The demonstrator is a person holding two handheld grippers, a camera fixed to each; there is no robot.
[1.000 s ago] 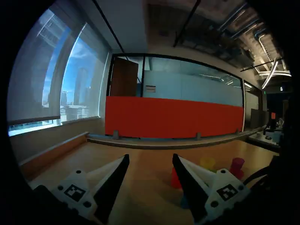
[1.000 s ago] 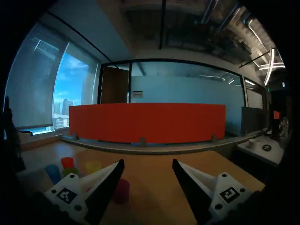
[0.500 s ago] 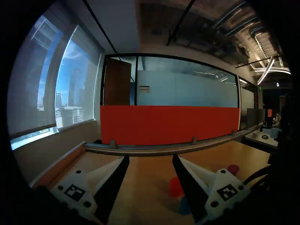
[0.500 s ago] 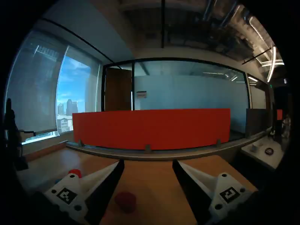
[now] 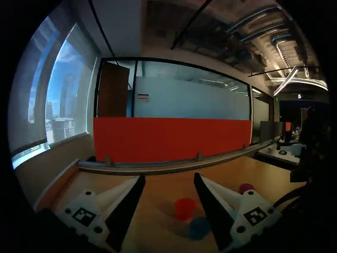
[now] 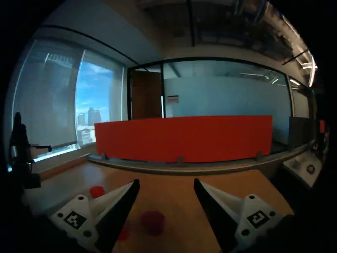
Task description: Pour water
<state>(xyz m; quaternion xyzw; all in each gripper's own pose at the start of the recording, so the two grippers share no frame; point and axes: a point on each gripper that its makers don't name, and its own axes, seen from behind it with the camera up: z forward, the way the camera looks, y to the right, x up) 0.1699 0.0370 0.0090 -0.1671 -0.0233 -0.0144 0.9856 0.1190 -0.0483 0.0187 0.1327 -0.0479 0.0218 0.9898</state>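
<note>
Claw on left [image 5: 168,176], claw on right [image 6: 166,181], level, jaws apart

This is an office high in a city. A long wooden desk [image 5: 164,194] has a red divider [image 5: 168,139], glass walls [image 5: 189,99] behind, and big windows [image 5: 63,105] showing towers.

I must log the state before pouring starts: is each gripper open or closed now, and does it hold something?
Left gripper: open, holding nothing.
Right gripper: open, holding nothing.
</note>
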